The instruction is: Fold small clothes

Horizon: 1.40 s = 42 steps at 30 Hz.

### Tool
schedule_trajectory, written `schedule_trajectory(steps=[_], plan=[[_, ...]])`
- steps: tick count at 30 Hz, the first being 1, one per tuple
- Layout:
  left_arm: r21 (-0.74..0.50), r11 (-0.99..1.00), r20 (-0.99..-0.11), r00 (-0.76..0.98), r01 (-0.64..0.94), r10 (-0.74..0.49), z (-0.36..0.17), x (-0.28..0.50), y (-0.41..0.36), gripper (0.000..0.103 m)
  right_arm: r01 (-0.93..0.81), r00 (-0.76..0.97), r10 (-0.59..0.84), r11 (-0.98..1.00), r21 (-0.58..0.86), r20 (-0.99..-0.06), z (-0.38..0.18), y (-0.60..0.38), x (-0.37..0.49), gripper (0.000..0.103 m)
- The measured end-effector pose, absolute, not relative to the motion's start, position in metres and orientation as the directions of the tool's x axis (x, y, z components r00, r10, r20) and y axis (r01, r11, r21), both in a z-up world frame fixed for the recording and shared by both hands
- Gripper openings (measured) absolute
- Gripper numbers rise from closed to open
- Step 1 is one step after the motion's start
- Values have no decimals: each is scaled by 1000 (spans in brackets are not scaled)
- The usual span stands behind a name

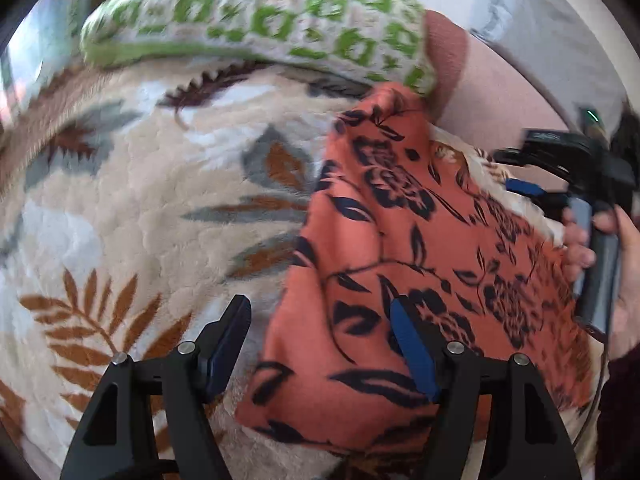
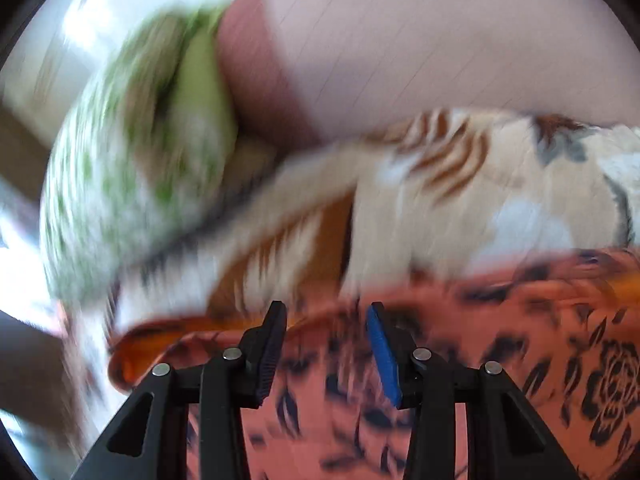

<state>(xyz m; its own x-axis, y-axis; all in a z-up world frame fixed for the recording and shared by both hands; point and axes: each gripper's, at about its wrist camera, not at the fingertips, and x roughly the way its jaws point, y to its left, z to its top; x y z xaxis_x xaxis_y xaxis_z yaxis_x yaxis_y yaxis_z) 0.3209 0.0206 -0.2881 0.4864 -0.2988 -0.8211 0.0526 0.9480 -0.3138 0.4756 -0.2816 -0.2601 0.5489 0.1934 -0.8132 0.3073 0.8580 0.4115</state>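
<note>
An orange cloth with a dark flower print [image 1: 400, 240] lies rumpled on a fluffy cream blanket with leaf patterns [image 1: 140, 220]. My left gripper [image 1: 320, 320] hangs open over the cloth's left edge; one finger is over the blanket, the blue-padded one over the cloth, and neither presses on it. In the left wrist view my right gripper [image 1: 514, 172] sits at the cloth's far right edge, held by a person's hand [image 1: 580, 248]. Its own blurred view shows the right gripper [image 2: 326, 320] open above the orange cloth [image 2: 480, 360], nothing pinched between the pads.
A green-and-white patterned pillow [image 1: 260, 12] lies at the blanket's far side, also seen blurred as the pillow [image 2: 132, 184]. A pink cushion [image 1: 500, 92] sits beside it, large in the right wrist view [image 2: 440, 40]. The blanket [image 2: 480, 200] spreads beyond the cloth.
</note>
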Motion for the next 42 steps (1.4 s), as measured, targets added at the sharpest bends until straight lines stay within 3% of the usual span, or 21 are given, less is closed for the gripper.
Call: schedule_trajectory(steps=[5,13,16,18,20,31,39,42], plan=[[-305,951,-802,525,53,-286,-271,314,22,73,268,598,230,846,462,-768,-229,-310,434,45],[-61,988,-850,512,143,-126,-278,298,-8,74,258,528,163,905,340,-834,-241,-355,251,45],[-95,988,-857,494,121,-143,-285,296,1,76,289,421,133,918,271,-897,-284,-361,203,45],[-93,989,-856,499,115,-138,-284,292,3,76,237,506,137,927,290,-852,-287,-361,177,44],[-92,990,-848,514,104,-132,-278,283,6,76,219,484,126,941,259,-866,-278,-357,172,45],[-99,962,-702,668,254,-248,-233,213,-22,76,243,640,313,784,572,-702,-247,-387,91,52],[-99,939,-757,587,329,-286,-233,230,-106,76,266,693,329,710,652,-641,-268,-408,99,53],[-86,934,-820,507,348,-264,-260,240,-145,76,244,717,342,693,678,-608,-266,-410,108,53]])
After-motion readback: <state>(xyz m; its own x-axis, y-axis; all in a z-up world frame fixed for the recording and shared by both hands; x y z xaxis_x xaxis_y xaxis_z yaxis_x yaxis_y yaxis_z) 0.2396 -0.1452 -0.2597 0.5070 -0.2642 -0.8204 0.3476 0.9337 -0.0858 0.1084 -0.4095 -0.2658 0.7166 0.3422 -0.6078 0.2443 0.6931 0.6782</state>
